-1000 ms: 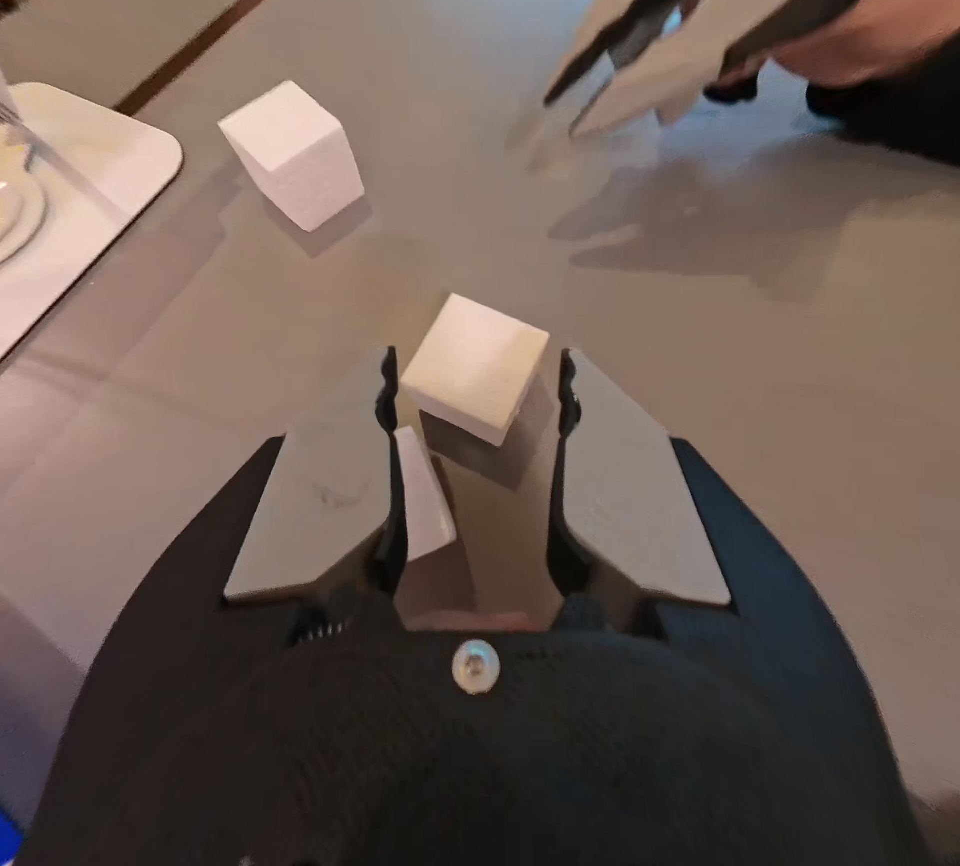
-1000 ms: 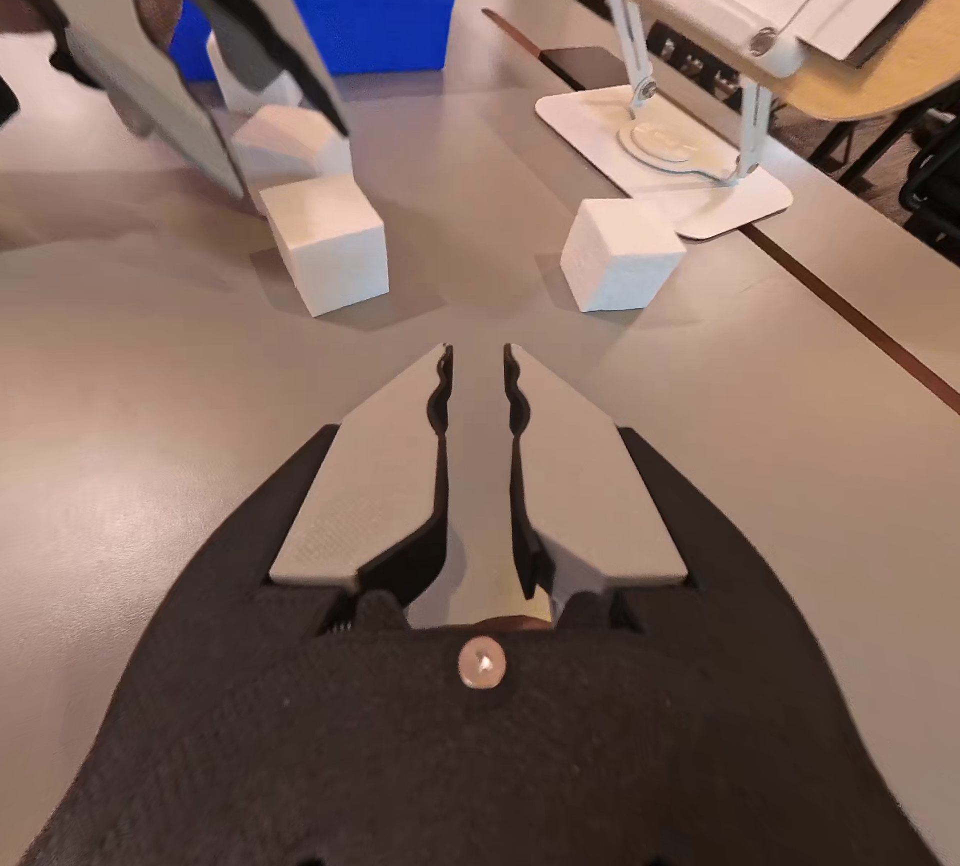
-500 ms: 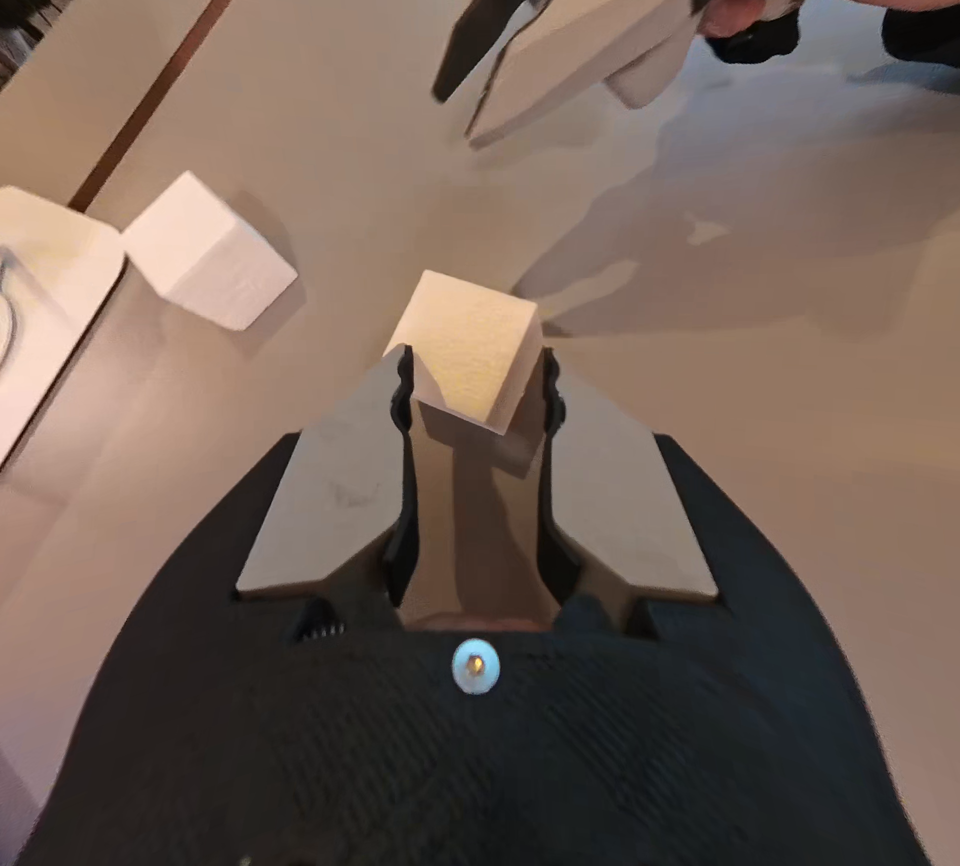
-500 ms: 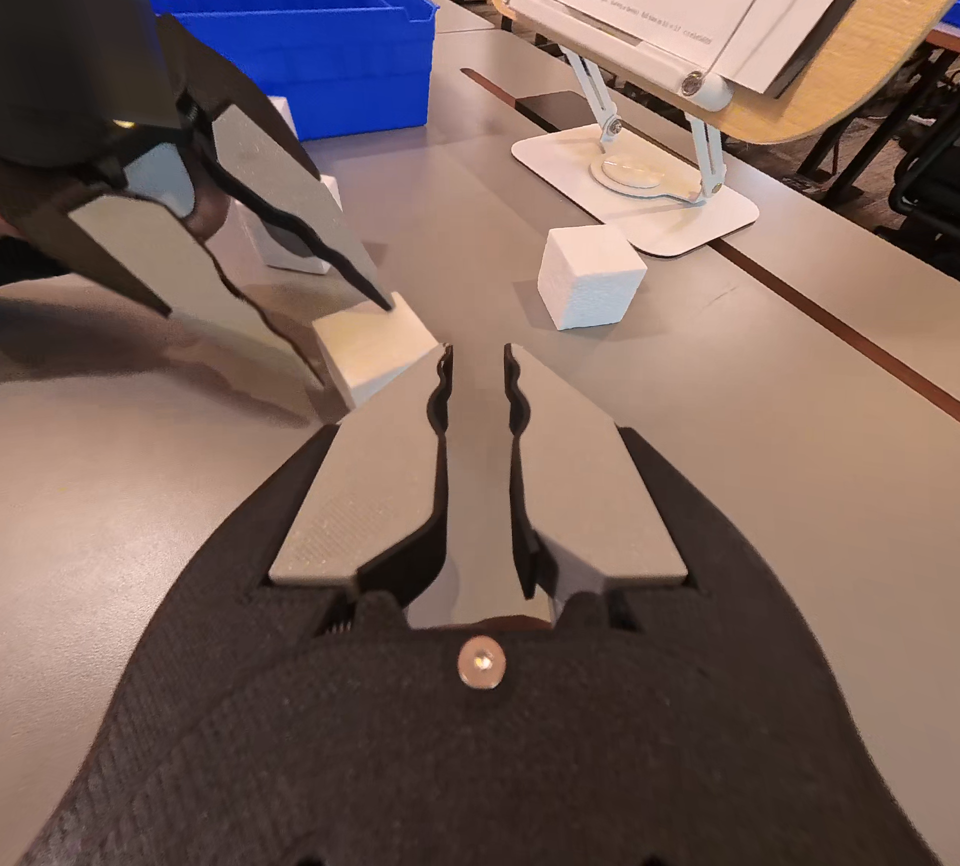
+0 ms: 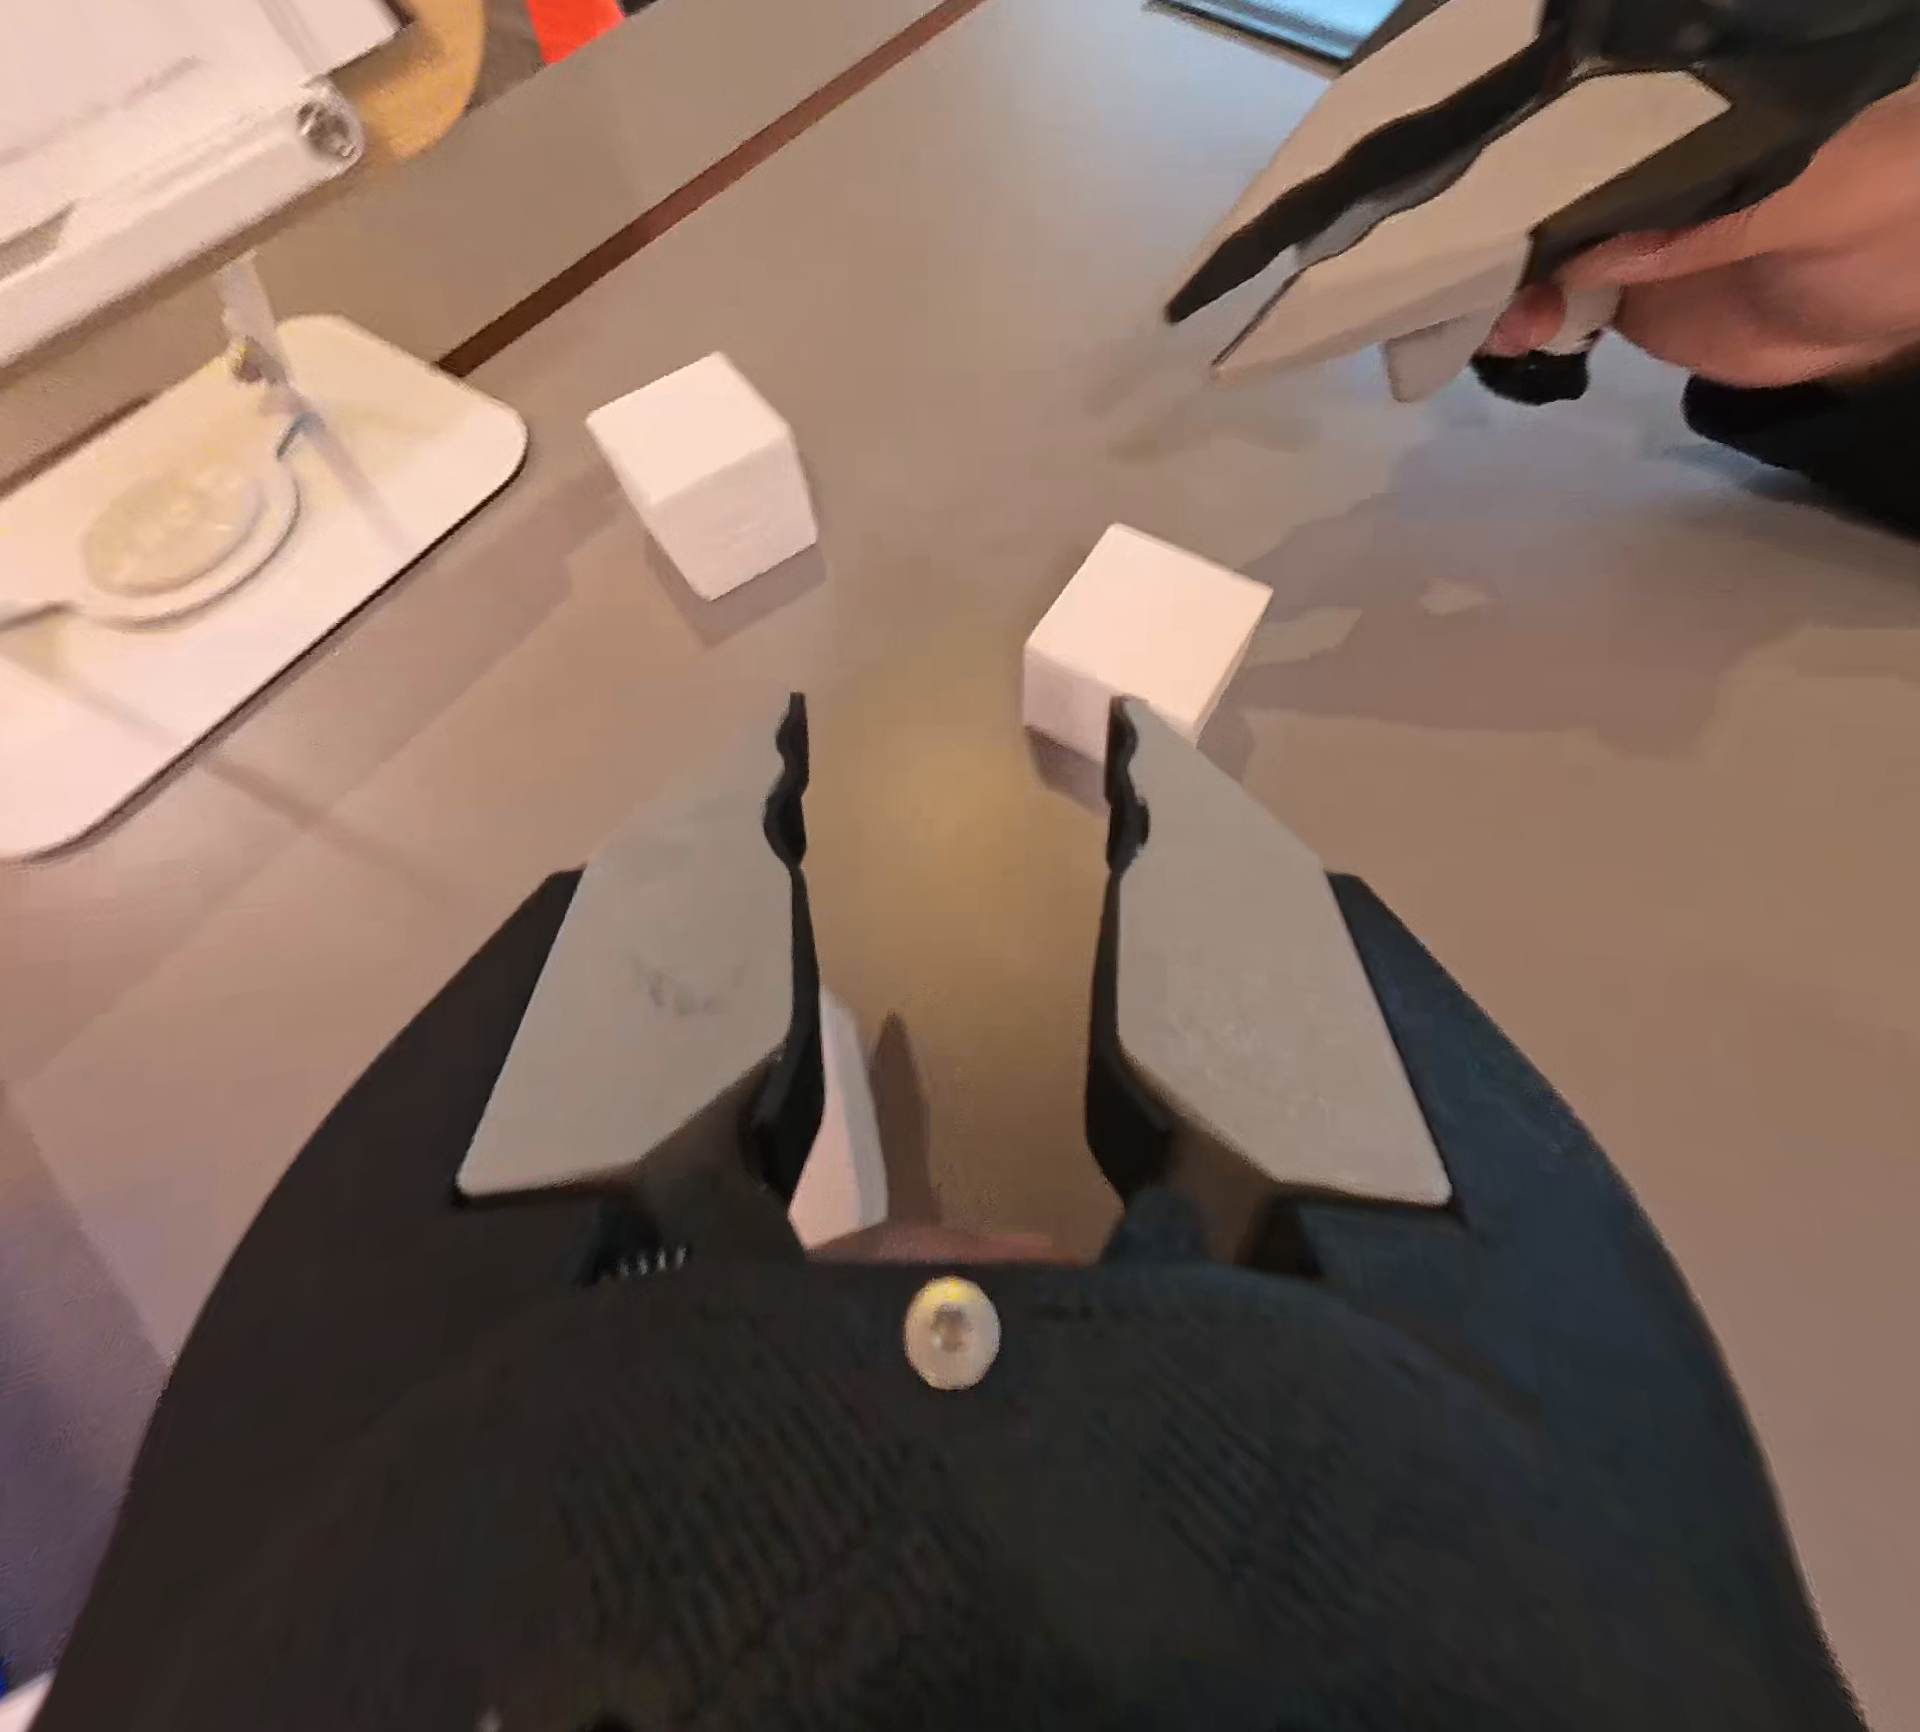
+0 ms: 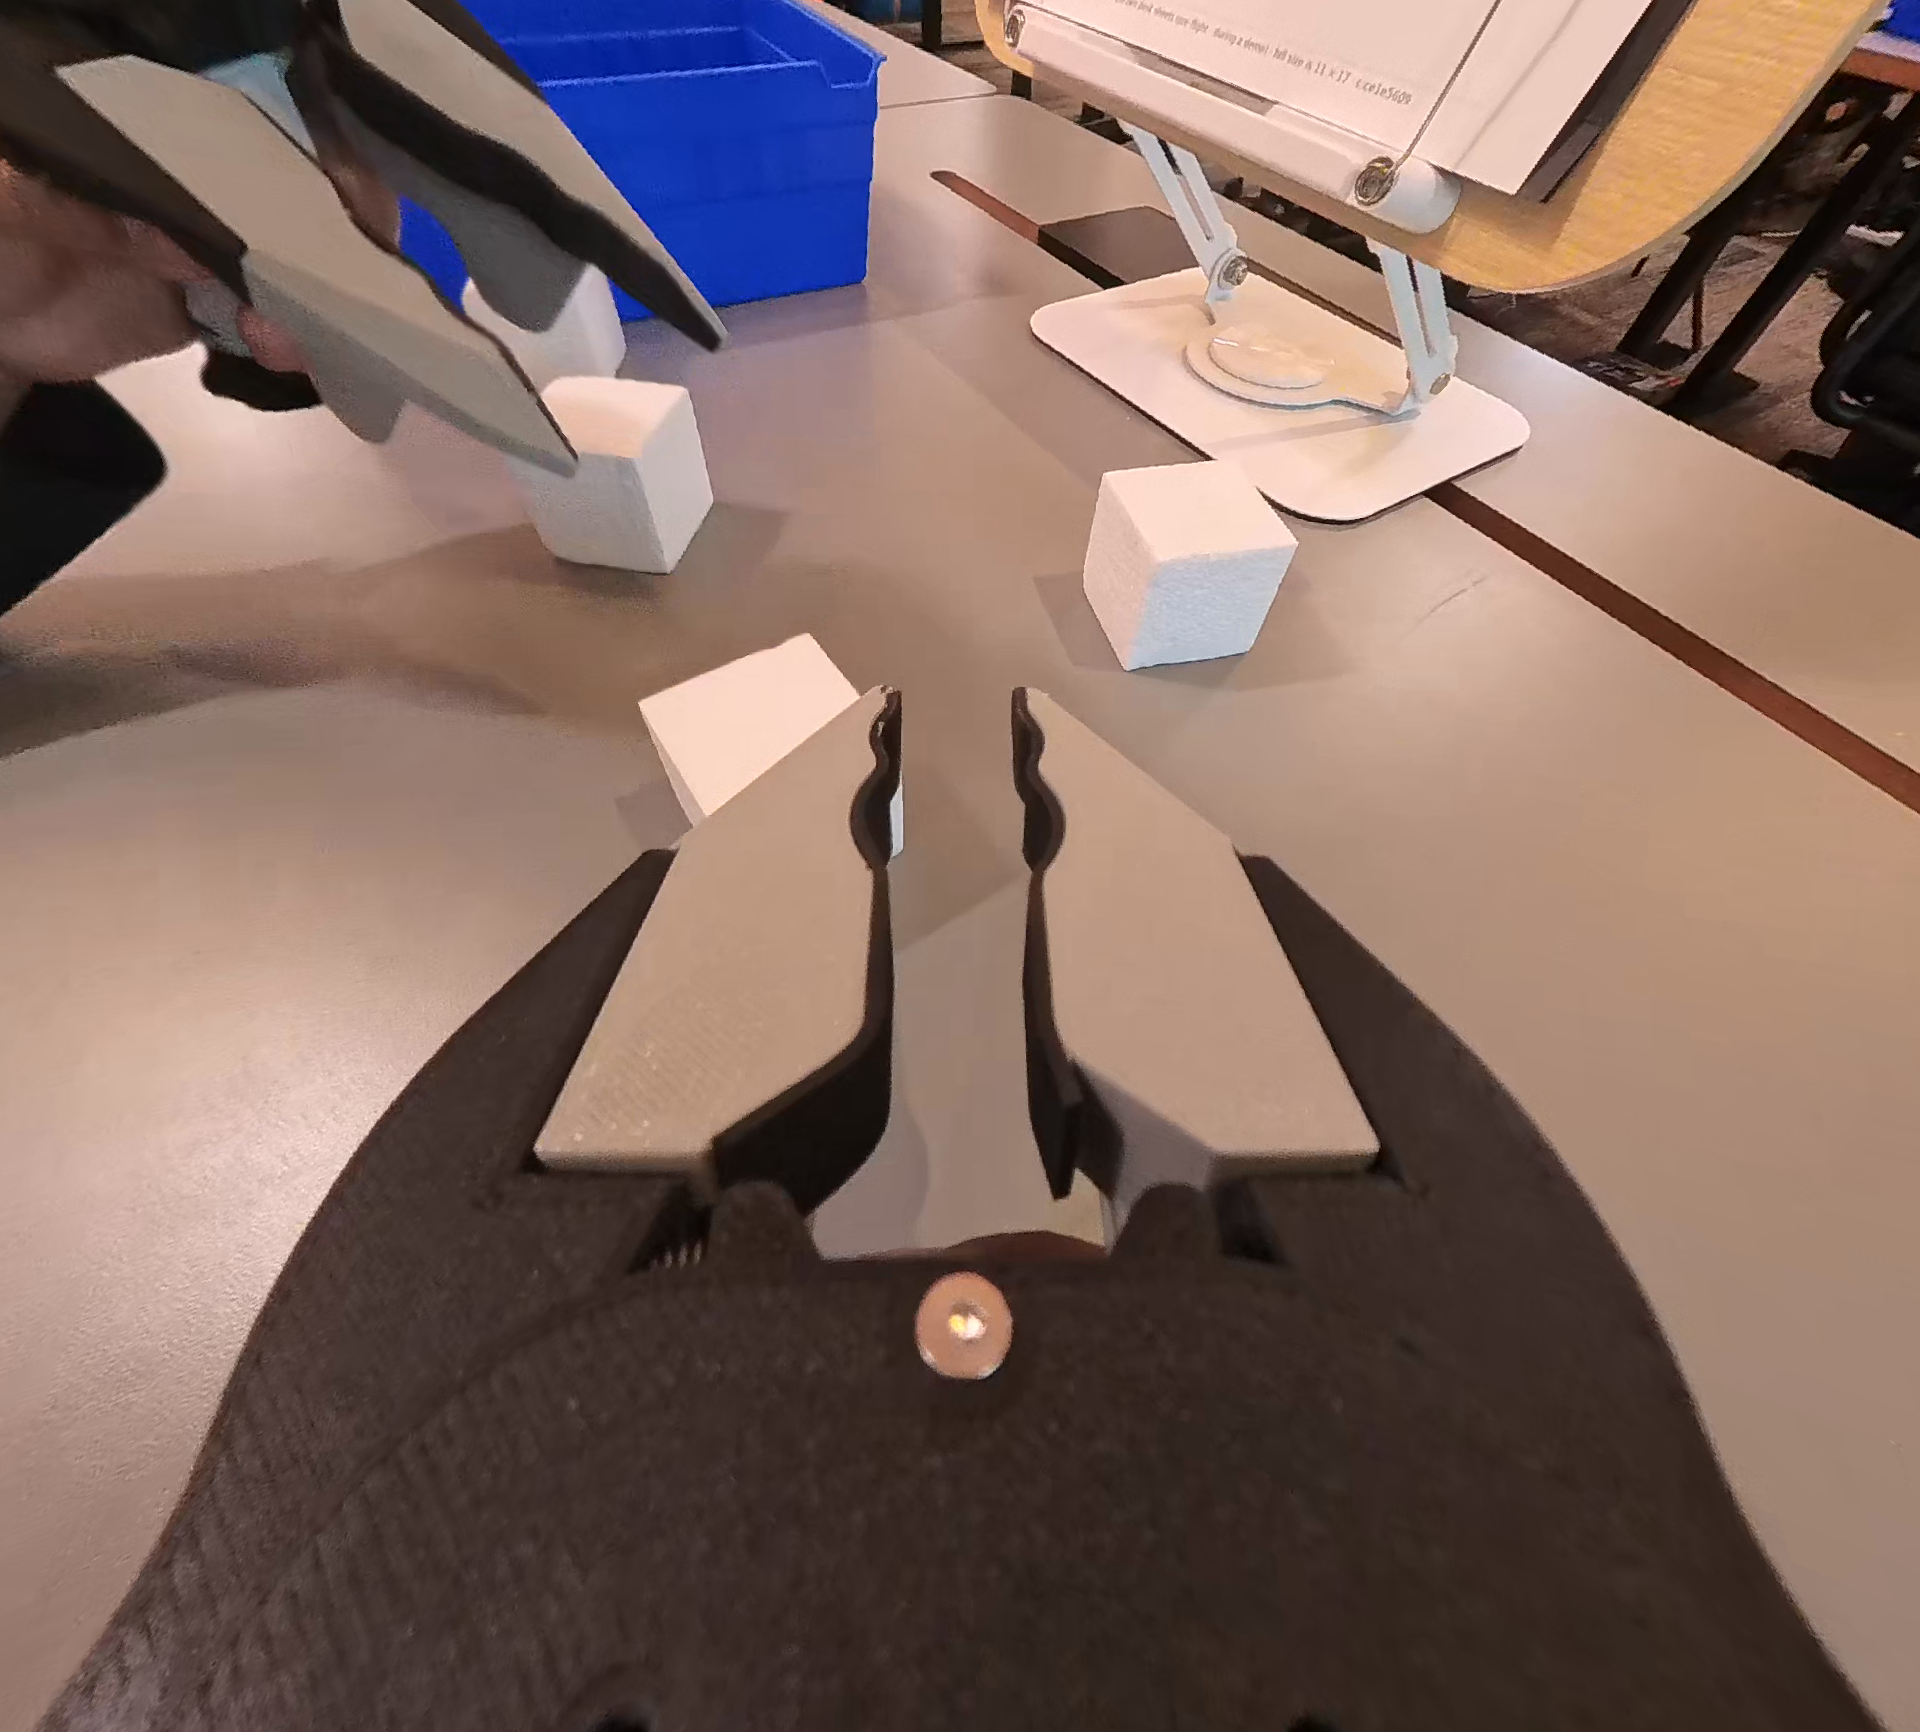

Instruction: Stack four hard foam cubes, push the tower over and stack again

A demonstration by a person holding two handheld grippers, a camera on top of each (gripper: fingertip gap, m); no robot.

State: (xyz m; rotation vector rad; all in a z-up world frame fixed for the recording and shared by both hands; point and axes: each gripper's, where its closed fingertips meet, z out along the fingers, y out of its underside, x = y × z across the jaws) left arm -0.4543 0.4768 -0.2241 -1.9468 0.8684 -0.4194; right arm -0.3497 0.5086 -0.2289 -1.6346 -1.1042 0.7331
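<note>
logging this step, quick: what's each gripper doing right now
Left gripper: open, holding nothing.
Right gripper: slightly open, holding nothing.

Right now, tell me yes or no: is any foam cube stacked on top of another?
No. In the right wrist view the cube by the stand, the cube near the right claw and the far cube each sit separately on the table.

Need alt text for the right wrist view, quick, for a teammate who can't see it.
Four white foam cubes lie apart, unstacked, on a grey table, the nearest cube by the empty right gripper. The open left gripper hovers at upper left, before a blue bin and a document stand.
</note>
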